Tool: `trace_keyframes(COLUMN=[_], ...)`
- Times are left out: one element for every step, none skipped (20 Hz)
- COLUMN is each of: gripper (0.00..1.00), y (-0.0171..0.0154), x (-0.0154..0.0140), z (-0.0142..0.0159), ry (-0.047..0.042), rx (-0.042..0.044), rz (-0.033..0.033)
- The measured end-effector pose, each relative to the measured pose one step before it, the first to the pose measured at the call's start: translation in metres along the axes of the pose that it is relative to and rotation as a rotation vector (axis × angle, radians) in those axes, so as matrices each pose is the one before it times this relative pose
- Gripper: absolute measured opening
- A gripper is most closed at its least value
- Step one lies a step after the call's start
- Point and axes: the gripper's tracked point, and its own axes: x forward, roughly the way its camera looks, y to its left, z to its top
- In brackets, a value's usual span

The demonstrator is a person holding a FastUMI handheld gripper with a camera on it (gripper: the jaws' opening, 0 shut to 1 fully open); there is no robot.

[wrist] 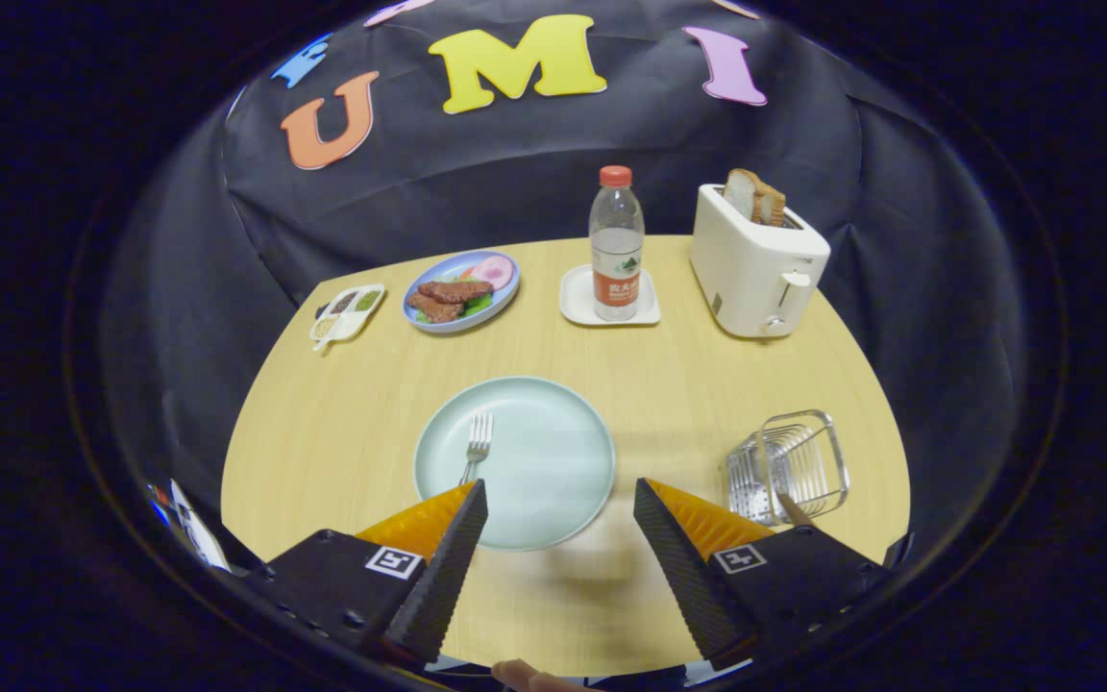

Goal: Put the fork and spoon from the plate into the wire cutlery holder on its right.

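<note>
The gripper (561, 505) hangs over the near edge of the pale green round plate (515, 462), fingers spread wide and empty. The silver metal fork (477, 447) lies on the plate's left part, just beyond the left finger, long axis roughly 12 to 6 o'clock, tines at 12. Best to close across its handle. The wire cutlery holder (788, 467) stands on the light wooden bench (342, 423) at 3 o'clock; something spoon-like seems already in it.

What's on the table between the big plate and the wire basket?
Nothing: in the gripper view, bare table separates the plate from the wire cutlery holder. The open gripper hovers over the plate's near edge.
</note>
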Motion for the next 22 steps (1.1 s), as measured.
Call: trace_keyframes(gripper=[0.94, 0.94, 0.94, 0.94, 0.94, 0.94, 0.94, 0.94, 0.91, 0.90, 0.90, 0.89, 0.86, 0.83, 0.80, 0.74, 0.69, 0.61, 0.54, 0.47, 0.40, 0.32], y=[0.00839, 0.00681, 0.01078, 0.00944, 0.00788, 0.00567, 0.00253, 0.00449, 0.00367, 0.00211, 0.00383, 0.00489, 0.00266, 0.00205, 0.00480, 0.00336, 0.00025, -0.00032, 0.00220, 0.00259, -0.00051, 0.00022], x=[0.00542, 0.00504, 0.00480, 0.00533, 0.00686, 0.00640, 0.00652, 0.00542, 0.00737, 0.00562, 0.00575, 0.00438, 0.00501, 0.00604, 0.00503, 0.00540, 0.00536, 0.00465, 0.00469, 0.00202, 0.00156, 0.00160], z=[-0.00405, -0.00162, -0.00091, -0.00144, -0.00378, -0.00362, -0.00506, -0.00161, -0.00211, -0.00133, -0.00232, -0.00201, -0.00189, -0.00164, -0.00567, -0.00540, -0.00608, -0.00295, -0.00380, -0.00039, 0.00092, 0.00065], ry=[0.01171, 0.00739, -0.00010, 0.00358, 0.00773, 0.01205, 0.01223, -0.00203, -0.00804, -0.01100, -0.01302, -0.01047, -0.01547, -0.01133, 0.00422, 0.01140, 0.01349, 0.00652, 0.00612, 0.00081, -0.00982, -0.00753], rx=[-0.00522, -0.00186, 0.00473, 0.00839, 0.00712, 0.00514, 0.00190, 0.00762, 0.00296, -0.00315, -0.00468, -0.00342, 0.00030, 0.00558, 0.00822, 0.01286, 0.00636, 0.00534, 0.00595, 0.00872, 0.00715, 0.00004], rz=[-0.00007, 0.00240, 0.01551, 0.01563, 0.01154, 0.00311, -0.00865, 0.00036, -0.01108, -0.01284, -0.00625, -0.00336, -0.01220, -0.01048, -0.00194, -0.00425, -0.01677, -0.01593, -0.00709, 0.00353, -0.00918, -0.00575])
